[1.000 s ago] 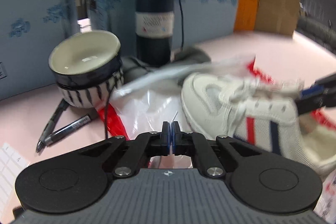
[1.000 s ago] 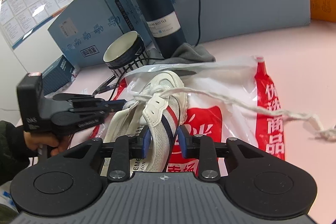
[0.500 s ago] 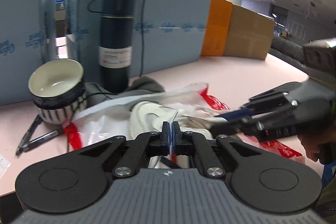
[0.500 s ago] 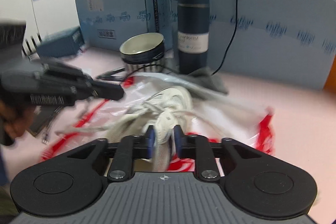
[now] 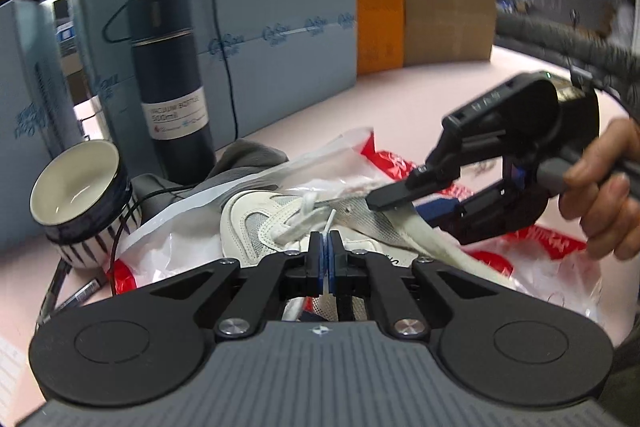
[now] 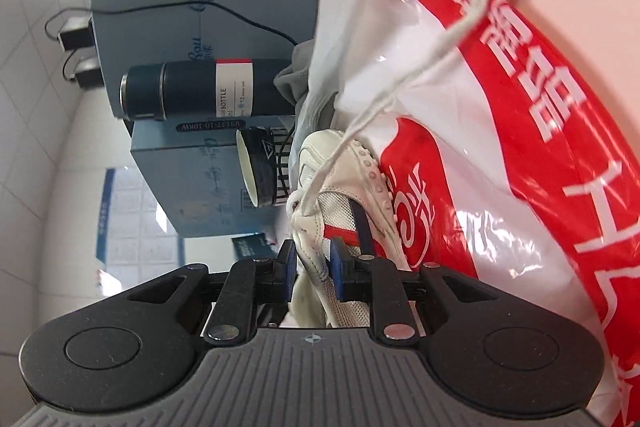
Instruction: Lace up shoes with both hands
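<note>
Left gripper [image 5: 325, 247] low in centre, jaws pinched shut on thin white lace tip [image 5: 330, 227]. Just beyond, white shoe [image 5: 256, 215] lying on red-and-white bag [image 5: 532, 247] over pink table [image 5: 400, 107]. From the right, right gripper [image 5: 404, 197] held by a hand [image 5: 604, 187], rolled on its side, jaws clamped on shoe's upper. At left, striped bowl [image 5: 80, 203] tilted, beside upright dark flask [image 5: 172, 83]; grey cloth [image 5: 248, 159] behind shoe. Pens [image 5: 76, 297] near bowl. Blue boards [image 5: 280, 27], orange panel [image 5: 378, 15], cardboard box [image 5: 448, 19] along the back.
</note>
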### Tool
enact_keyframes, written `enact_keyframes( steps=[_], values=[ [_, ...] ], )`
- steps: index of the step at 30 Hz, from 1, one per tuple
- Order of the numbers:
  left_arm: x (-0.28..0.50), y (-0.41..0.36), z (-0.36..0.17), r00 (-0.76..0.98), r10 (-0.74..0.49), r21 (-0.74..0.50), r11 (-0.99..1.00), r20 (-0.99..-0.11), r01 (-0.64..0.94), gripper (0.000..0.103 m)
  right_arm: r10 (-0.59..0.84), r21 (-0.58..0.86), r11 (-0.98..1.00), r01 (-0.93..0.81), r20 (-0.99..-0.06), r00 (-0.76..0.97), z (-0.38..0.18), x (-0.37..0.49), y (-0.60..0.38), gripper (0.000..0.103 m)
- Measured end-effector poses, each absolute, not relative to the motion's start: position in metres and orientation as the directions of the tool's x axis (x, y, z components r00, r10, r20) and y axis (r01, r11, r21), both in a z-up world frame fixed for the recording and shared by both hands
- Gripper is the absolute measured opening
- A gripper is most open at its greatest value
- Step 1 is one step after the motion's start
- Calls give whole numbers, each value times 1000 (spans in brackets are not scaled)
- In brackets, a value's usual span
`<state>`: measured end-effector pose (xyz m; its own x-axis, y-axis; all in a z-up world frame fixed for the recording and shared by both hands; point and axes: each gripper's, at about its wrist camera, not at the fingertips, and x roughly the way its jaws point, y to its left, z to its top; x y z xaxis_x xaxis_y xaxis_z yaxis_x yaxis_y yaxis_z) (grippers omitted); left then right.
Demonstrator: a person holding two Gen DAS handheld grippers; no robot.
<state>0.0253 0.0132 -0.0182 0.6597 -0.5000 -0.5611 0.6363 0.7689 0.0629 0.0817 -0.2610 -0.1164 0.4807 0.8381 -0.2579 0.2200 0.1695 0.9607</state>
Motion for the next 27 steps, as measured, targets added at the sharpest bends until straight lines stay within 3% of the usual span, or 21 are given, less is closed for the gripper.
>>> enact_keyframes(
  steps=[10, 27],
  values=[
    [30, -2, -26, 642, -476, 150, 722, -602, 676, 2, 850, 963, 120, 239, -224, 476, -126, 87, -264, 17],
    [33, 4, -26, 635, -540, 107, 710, -552, 696, 2, 852, 965, 111, 238, -215, 477, -130, 85, -265, 17]
  ],
)
